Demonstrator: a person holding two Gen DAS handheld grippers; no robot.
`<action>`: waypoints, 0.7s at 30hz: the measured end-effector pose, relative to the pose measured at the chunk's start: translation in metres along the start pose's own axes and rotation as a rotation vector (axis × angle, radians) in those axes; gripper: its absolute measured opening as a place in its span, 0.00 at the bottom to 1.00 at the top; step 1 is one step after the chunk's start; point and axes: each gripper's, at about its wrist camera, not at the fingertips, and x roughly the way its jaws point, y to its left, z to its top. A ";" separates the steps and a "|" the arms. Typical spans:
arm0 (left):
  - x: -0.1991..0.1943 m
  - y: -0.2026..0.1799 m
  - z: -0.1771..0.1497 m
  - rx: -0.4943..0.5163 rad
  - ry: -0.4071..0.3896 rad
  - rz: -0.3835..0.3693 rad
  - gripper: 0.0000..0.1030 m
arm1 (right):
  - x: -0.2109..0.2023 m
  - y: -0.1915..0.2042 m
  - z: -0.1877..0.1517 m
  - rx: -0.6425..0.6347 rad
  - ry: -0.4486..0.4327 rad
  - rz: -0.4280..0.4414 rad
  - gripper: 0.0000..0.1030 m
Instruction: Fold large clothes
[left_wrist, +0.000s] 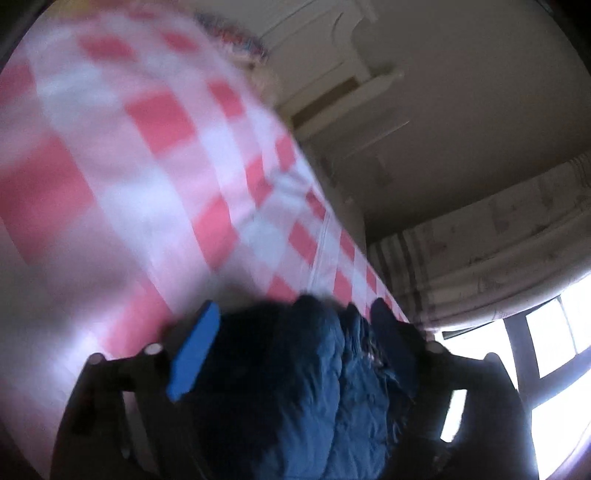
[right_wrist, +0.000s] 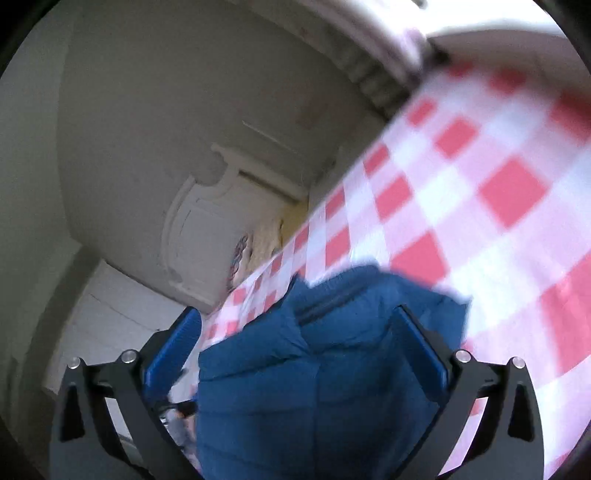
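A dark blue padded garment (left_wrist: 295, 387) lies bunched on a red-and-white checked bed cover (left_wrist: 147, 166). My left gripper (left_wrist: 291, 343) stands wide over it, the cloth loose between its blue pads (left_wrist: 192, 354). In the right wrist view the same blue garment (right_wrist: 314, 369) lies on the checked cover (right_wrist: 480, 184) at its edge. My right gripper (right_wrist: 297, 314) is open around it. Its left pad (right_wrist: 173, 350) stands clear of the cloth, with checked cover showing in the gap. The right pad (right_wrist: 421, 343) rests against the fabric. Both views are blurred.
A white carved headboard (right_wrist: 207, 206) and a patterned pillow (right_wrist: 242, 254) stand at the bed's end. White furniture (left_wrist: 332, 92) lines the wall. A striped curtain (left_wrist: 480, 240) hangs beside a bright window (left_wrist: 554, 350).
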 end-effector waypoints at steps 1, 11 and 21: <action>-0.001 -0.002 0.002 0.031 -0.001 -0.006 0.82 | 0.002 0.004 0.001 -0.049 0.014 -0.057 0.96; 0.071 -0.054 -0.029 0.385 0.298 0.026 0.87 | 0.063 0.041 -0.027 -0.496 0.286 -0.253 0.91; 0.008 -0.077 -0.046 0.498 0.066 0.077 0.05 | 0.003 0.084 -0.042 -0.596 0.029 -0.268 0.16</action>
